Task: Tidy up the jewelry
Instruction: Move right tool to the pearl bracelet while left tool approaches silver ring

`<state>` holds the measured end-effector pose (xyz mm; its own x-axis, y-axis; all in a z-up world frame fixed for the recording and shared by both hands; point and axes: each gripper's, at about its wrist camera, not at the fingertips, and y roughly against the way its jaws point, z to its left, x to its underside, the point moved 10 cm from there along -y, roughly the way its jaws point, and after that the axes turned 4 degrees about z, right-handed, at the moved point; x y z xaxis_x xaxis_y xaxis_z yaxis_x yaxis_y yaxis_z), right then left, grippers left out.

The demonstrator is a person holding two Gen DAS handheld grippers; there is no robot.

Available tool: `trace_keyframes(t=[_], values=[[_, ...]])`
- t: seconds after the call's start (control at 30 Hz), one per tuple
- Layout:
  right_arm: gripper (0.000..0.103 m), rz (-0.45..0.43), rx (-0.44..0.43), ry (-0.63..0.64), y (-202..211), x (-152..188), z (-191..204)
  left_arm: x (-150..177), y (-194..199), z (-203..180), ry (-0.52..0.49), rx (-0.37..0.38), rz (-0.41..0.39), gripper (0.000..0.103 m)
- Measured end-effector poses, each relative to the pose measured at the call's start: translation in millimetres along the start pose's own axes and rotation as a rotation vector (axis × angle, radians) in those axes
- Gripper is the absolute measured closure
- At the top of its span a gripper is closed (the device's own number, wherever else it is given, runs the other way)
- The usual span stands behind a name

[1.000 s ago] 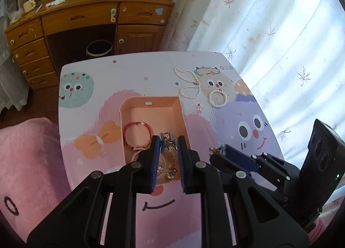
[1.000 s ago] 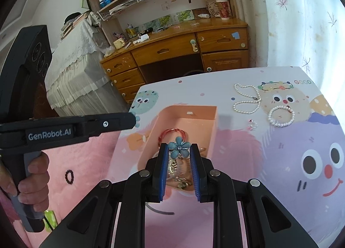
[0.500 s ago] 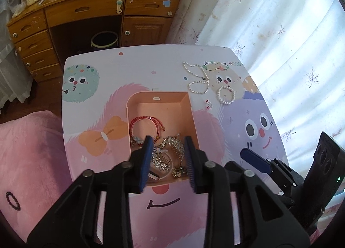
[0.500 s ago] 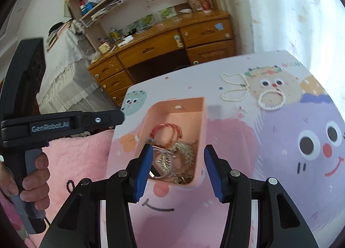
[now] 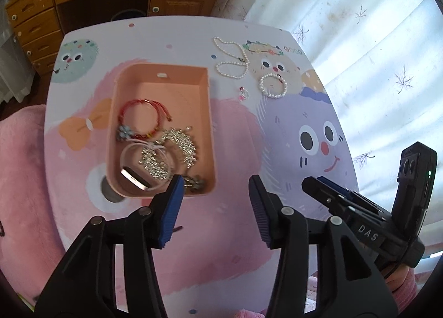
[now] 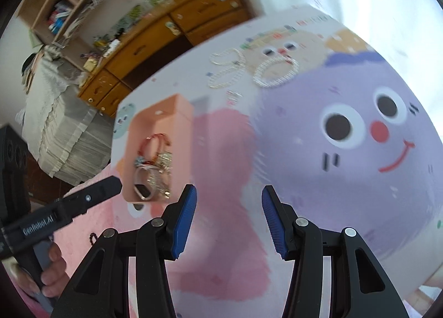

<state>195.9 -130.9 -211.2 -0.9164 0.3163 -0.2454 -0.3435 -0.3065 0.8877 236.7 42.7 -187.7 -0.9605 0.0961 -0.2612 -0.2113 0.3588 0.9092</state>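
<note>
Hovering just this side of the peach rectangular plastic box on the cartoon-printed counter: left claw and right claw, both having just been opening, gaping empty. Lying beyond the box's far right corner: white pearl necklace, white pearl bracelet.

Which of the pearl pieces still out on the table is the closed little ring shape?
The pearl bracelet, a small round loop lying right of the pink box. The pearl necklace beyond it is a longer strand, sprawled in loose curves.
</note>
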Motion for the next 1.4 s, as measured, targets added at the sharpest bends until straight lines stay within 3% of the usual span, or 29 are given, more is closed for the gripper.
trace_keyframes(t=[0.3, 0.4, 0.53, 0.67, 1.07, 1.3, 1.4], values=[[0.053, 0.113, -0.019, -0.072, 4, -27, -76, -8, -27, -46, 0.064, -0.030, -0.018, 0.050], [0.053, 0.138, -0.020, -0.062, 1, -47, -87, -17, -41, -56, 0.113, -0.054, -0.020, 0.043], [0.053, 0.162, -0.009, -0.034, -7, -80, -105, -27, -64, -63, 0.186, -0.086, -0.028, 0.042], [0.053, 0.180, 0.020, -0.013, -21, -114, -117, -43, -86, -67, 0.247, -0.127, -0.085, 0.042], [0.058, 0.150, 0.058, 0.148, -73, -199, -107, -92, -126, -65, 0.153, -0.275, -0.294, 0.042], [0.066, 0.082, 0.129, 0.357, -93, -217, -88, -121, -140, -71, 0.032, -0.345, -0.392, 0.042], [0.068, 0.077, 0.140, 0.393, -97, -221, -84, -128, -151, -73, 0.004, -0.353, -0.378, 0.042]])
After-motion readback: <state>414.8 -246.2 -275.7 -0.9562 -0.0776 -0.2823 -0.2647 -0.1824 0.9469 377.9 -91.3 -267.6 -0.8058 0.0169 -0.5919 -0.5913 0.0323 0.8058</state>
